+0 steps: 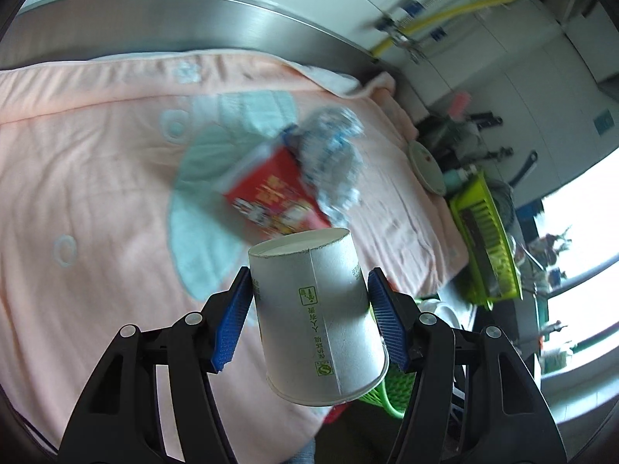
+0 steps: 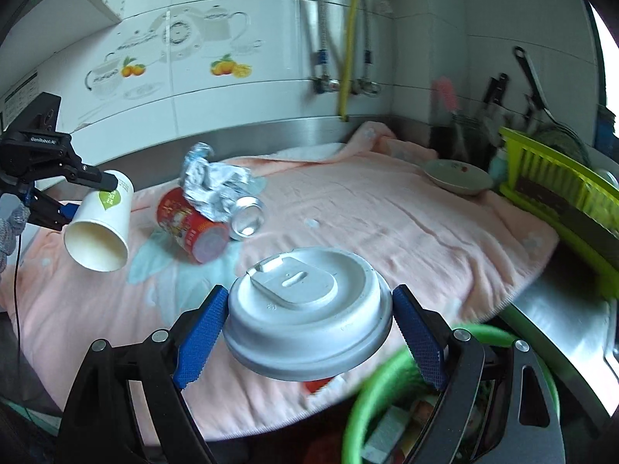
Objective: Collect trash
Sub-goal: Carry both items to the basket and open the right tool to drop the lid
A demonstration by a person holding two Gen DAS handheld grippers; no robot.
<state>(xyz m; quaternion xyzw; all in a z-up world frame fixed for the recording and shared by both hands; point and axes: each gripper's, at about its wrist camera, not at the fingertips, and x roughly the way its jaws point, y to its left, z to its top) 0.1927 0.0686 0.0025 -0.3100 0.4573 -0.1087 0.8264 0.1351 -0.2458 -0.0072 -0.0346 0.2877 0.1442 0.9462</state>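
Two pieces are clamped, a paper cup (image 1: pixel 317 317) in the left gripper (image 1: pixel 309 317) and a lid (image 2: pixel 307 309) in the right gripper (image 2: pixel 309 332), near the green bin (image 2: pixel 387 386); a red can (image 2: pixel 189 224) and crumpled foil (image 2: pixel 216 181) are left on the pink towel (image 2: pixel 387 224).

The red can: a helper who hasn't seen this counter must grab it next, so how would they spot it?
On the pink towel covering the steel counter, look towards its left half. The red can lies on its side there, under crumpled silver foil, against a silver can. It is the only red, printed item in that pile.
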